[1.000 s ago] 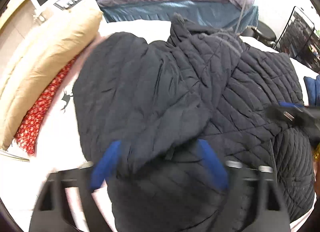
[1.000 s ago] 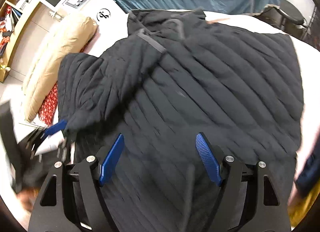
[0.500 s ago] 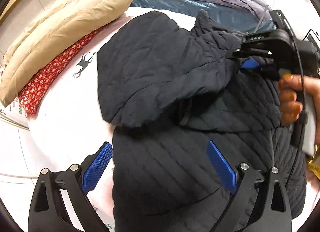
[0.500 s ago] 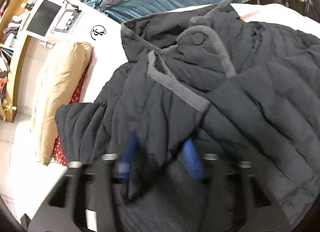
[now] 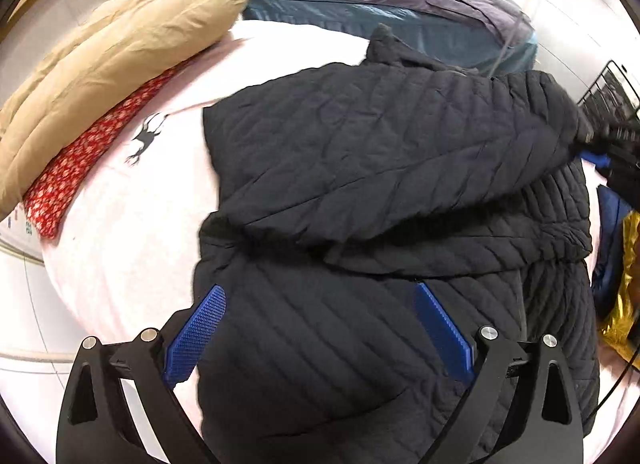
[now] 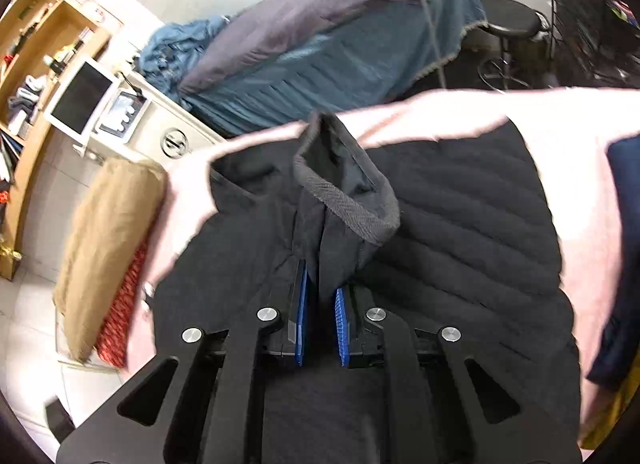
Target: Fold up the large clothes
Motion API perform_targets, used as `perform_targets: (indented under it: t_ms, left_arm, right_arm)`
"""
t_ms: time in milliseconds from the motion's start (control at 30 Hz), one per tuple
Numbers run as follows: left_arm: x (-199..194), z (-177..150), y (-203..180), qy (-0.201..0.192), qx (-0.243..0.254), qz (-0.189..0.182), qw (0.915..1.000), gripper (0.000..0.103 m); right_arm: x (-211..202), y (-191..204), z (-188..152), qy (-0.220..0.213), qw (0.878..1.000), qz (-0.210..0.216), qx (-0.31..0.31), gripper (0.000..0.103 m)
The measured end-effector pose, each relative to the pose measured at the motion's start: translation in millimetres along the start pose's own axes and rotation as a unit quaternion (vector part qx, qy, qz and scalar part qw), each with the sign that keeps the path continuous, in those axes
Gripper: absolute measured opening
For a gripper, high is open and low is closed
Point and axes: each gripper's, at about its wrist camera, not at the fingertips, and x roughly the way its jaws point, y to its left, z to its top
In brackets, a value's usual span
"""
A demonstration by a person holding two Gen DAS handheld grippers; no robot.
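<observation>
Spread across a pale pink bed [image 5: 132, 248], a black quilted jacket [image 5: 360, 344] covers most of the cover's middle and right side, one sleeve [image 5: 380, 152] drawn across its upper body toward the bed's right edge. Along the left edge lie a tan pillow [image 5: 100, 64] and a red floral cushion [image 5: 76, 168]. At the sleeve's cuff [image 6: 352, 204], the right gripper [image 6: 320, 296] has just been closing and now pinches the fabric. Over the jacket's lower half the left gripper [image 5: 320, 324] hangs with jaws wide apart, holding nothing.
</observation>
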Motion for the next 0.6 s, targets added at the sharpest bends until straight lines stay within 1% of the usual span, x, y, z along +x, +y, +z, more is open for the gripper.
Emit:
perform_targets:
  t_ms: [67,100,133,200,233,300,367,433,467,533,600]
  left_arm:
    - [3.9,-0.9,-6.9,0.005,0.008,0.002,0.9999,0.093]
    - [6.1,-1.2,-10.0,0.008,0.013,0.003,0.9999,0.093]
    - [7.7,-1.3,-11.0,0.010,0.015,0.006,0.9998,0.093]
    - [9.4,-1.9,-12.4,0.014,0.019,0.013,0.9996,0.093]
    - [8.7,-2.5,-11.2,0.012,0.018,0.014,0.9997,0.093]
    - [8.2,-4.1,-7.8,0.012,0.013,0.018,0.9997,0.093]
    - [9.1,-6.5,-2.7,0.016,0.008,0.023,0.9996,0.093]
    - [9.8,-8.3,1.4,0.018,0.005,0.026,0.9995,0.093]
    - [10.5,-9.0,3.4,0.019,0.003,0.028,0.9994,0.093]
    - [11.8,-9.5,4.6,0.022,0.003,0.030,0.9993,0.093]
    - [12.8,-8.9,3.7,0.023,0.005,0.032,0.9992,0.093]
  right_arm:
    - [14.2,-9.1,-9.7,0.027,1.000,-0.005,0.008,0.013]
    - [20.7,-12.2,-14.3,0.040,0.999,-0.009,0.014,0.015]
    - [23.3,-14.3,-16.7,0.048,0.999,-0.012,0.018,0.022]
    - [23.7,-20.6,-25.8,0.071,0.997,-0.018,0.028,0.030]
    - [22.2,-20.9,-27.4,0.074,0.997,-0.023,0.025,0.037]
    - [16.2,-16.3,-31.5,0.071,0.997,-0.035,0.010,0.038]
    - [3.2,-8.7,-32.3,0.054,0.997,-0.056,-0.026,0.038]
    - [-10.0,3.0,-30.6,0.029,0.995,-0.065,-0.066,0.037]
    - [-15.7,13.9,-28.9,0.015,0.992,-0.072,-0.098,0.038]
    - [-15.4,30.6,-27.1,0.007,0.986,-0.083,-0.147,0.038]
    - [-4.3,45.7,-25.4,0.016,0.977,-0.091,-0.190,0.037]
